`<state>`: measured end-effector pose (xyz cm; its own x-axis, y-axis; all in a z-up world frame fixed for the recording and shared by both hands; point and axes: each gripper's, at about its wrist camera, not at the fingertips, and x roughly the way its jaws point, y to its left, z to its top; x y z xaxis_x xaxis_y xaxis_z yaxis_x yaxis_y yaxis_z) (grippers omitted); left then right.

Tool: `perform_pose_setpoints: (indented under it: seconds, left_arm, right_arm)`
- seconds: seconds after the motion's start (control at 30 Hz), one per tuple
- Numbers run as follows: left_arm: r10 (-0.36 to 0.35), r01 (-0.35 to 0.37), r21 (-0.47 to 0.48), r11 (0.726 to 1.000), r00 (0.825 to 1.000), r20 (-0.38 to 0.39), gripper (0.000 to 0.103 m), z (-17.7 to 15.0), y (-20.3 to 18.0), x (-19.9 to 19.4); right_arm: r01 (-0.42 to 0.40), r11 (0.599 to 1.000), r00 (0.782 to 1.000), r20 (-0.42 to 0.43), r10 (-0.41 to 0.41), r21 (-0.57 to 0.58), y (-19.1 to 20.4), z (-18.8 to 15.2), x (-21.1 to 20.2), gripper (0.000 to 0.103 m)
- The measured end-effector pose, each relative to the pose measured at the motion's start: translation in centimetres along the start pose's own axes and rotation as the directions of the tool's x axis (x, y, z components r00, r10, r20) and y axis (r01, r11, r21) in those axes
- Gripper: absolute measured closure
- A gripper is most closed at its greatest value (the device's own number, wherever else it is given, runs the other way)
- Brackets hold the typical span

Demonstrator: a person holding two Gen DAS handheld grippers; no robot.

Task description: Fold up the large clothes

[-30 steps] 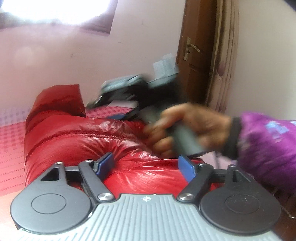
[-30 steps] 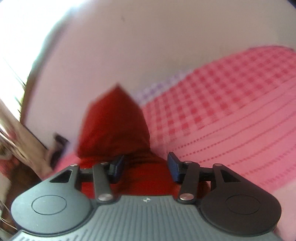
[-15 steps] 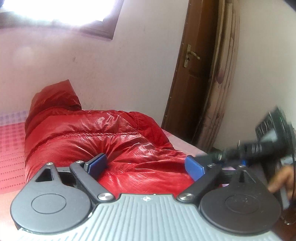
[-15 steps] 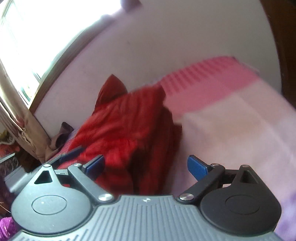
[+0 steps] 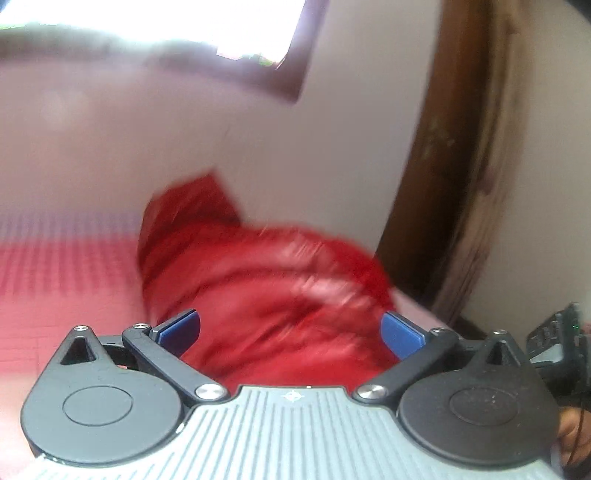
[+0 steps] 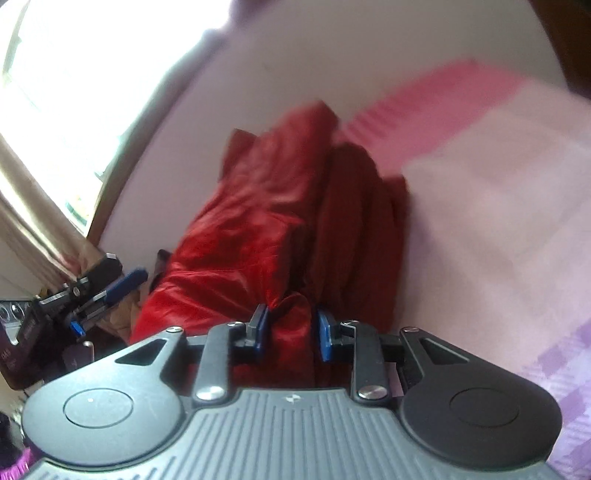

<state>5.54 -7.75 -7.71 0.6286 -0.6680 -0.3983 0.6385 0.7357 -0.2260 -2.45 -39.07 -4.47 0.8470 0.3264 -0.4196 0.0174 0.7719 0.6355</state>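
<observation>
Left wrist view: left gripper (image 5: 290,328) with its 2 blue fingers (image 5: 179,328) spread wide, just been opening, nothing pinched between them. Beyond and between them, blurred, the red jacket (image 5: 266,280) heaped on the bed (image 5: 55,288), pink-checked cover showing to the left. Behind, a pale wall, a bright window (image 5: 155,22) at the top, a dark wooden door frame (image 5: 454,166) at the right. At the far right edge, part of the other black device (image 5: 561,350) and a bit of a hand (image 5: 570,439) low in the corner.

Right wrist view: right gripper (image 6: 291,330) with its 2 fingers (image 6: 260,326) drawn close, pinching a fold of the red jacket (image 6: 266,221) at its near edge. Shown only here: the jacket's folded bulk rising away from the fingers, shiny outer side at the left, darker lining at the right. Bed (image 6: 498,221) cover pale pink at the right, with a lilac check in the lower corner. Window (image 6: 74,74) and curtain (image 6: 33,221) at the left. Also only here: the left gripper (image 6: 110,291) seen from the side, apart from the jacket, its fingers spread.
</observation>
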Motion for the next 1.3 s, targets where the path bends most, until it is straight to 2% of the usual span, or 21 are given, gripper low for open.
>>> perform_pose_setpoints:
  seconds: [0.07,0.13,0.17,0.2,0.23,0.27,0.3,0.4,0.6,0.67,0.8,1.0,1.3]
  left_arm:
    - [0.016,-0.017,-0.035,0.999,0.999,-0.034,0.0,-0.9,0.6,0.8]
    - [0.029,-0.029,-0.021,0.999,0.999,-0.024,0.0,-1.4,0.6,0.9]
    - [0.03,-0.031,-0.017,0.999,0.999,-0.022,0.0,-1.5,0.5,0.9]
    - [0.036,-0.036,-0.006,0.999,0.999,-0.028,0.0,-1.5,0.3,1.0]
    - [0.041,-0.041,0.003,0.999,0.999,-0.031,0.0,-1.5,0.1,1.2]
    - [0.042,-0.042,0.006,0.999,0.999,-0.03,0.0,-1.5,-0.1,1.1]
    - [0.042,-0.042,0.008,0.999,0.999,-0.032,0.0,-1.5,-0.2,1.1]
    - [0.04,-0.039,0.018,0.999,0.998,-0.038,0.0,-1.5,-0.1,1.6]
    - [0.02,-0.018,0.032,0.999,0.998,-0.066,0.0,-1.4,0.2,2.2]
    - [0.02,-0.017,0.042,0.999,0.997,-0.076,0.0,-1.3,0.2,2.3]
    - [0.043,-0.037,0.058,0.998,0.994,-0.097,0.0,-1.2,-0.1,2.6]
    - [0.083,-0.074,0.079,0.994,0.99,-0.117,0.0,-1.1,-0.7,2.9]
    - [0.108,-0.095,0.097,0.991,0.983,-0.146,0.0,-0.7,-0.8,3.2]
  right_arm:
    - [0.021,1.0,1.0,0.006,-0.021,-0.004,-0.1,0.0,-0.4,0.074]
    - [0.048,0.998,0.999,0.014,-0.048,-0.028,0.4,-0.2,-0.9,0.065]
    - [0.085,0.995,0.996,0.029,-0.084,-0.055,0.9,-0.3,-1.1,0.054]
    - [0.12,0.99,0.992,0.041,-0.118,-0.07,1.2,-0.3,-1.3,0.039]
    - [0.159,0.984,0.987,0.052,-0.155,-0.075,1.5,-0.2,-1.4,0.03]
    - [0.185,0.98,0.982,0.06,-0.18,-0.073,1.6,-0.1,-1.4,0.017]
    - [0.184,0.98,0.982,0.062,-0.18,-0.072,1.3,0.0,-1.0,0.015]
    - [0.154,0.987,0.988,0.025,-0.153,-0.035,0.3,0.5,-0.2,0.011]
    - [-0.02,0.996,0.998,-0.054,0.025,0.091,-2.5,1.3,2.9,0.007]
    - [-0.071,0.995,0.996,-0.047,0.074,0.068,-2.6,1.6,4.0,0.002]
    - [-0.068,0.997,0.996,-0.054,0.067,-0.021,-2.0,2.0,6.1,0.0]
    - [-0.041,0.994,0.999,-0.008,0.04,-0.104,-1.6,0.9,6.2,0.003]
    - [-0.009,0.994,1.0,-0.007,0.008,-0.112,-1.1,0.8,5.8,0.0]
